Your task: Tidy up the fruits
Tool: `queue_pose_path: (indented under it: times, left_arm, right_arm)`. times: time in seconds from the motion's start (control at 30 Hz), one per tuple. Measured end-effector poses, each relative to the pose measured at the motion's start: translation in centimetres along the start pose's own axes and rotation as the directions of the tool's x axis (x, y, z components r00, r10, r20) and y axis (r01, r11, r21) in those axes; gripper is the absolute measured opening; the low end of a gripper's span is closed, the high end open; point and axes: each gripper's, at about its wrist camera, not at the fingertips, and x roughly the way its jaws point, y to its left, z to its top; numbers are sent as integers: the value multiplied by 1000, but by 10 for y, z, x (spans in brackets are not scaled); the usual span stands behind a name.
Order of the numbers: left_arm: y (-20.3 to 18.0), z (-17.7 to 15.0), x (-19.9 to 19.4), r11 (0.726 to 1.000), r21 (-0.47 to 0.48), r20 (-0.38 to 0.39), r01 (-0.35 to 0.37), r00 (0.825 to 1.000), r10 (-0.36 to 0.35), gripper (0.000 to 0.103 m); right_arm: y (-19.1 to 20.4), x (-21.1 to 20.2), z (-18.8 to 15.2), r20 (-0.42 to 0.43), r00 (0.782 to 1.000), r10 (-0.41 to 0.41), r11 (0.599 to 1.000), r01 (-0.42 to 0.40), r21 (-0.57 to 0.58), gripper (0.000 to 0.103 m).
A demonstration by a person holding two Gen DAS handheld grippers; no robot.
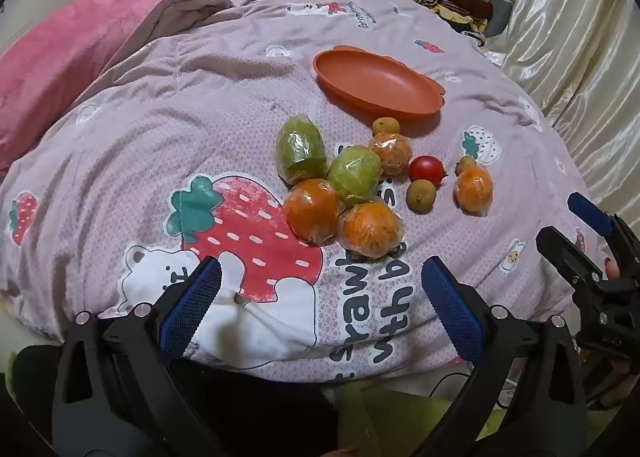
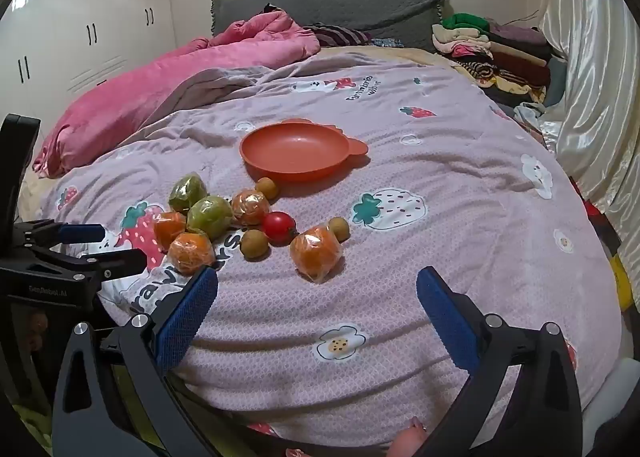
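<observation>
left gripper (image 1: 320,297) fingers spread wide, empty, right gripper (image 2: 318,305) fingers likewise, above quilt (image 2: 400,257)

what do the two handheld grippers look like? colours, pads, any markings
Both match: the left gripper and right gripper have black plastic bodies, curved arms with slotted cut-outs, and silver screw heads at the pivots. The jaws carry rectangular blue pads with a fine mesh-like grip texture. Seen from the right wrist view, the left gripper's body bears small white "GenRobot.AI" lettering. No sleeves show.
</observation>
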Motion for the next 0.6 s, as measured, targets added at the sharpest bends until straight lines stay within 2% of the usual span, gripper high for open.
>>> queue_pose_path:
  times: [0.6]
  left_arm:
    - [5, 5, -8, 1000, 1, 13, -5, 1000, 5, 94]
  right_arm:
    - [1, 0, 0, 0, 1000, -1, 1000, 1, -2, 99]
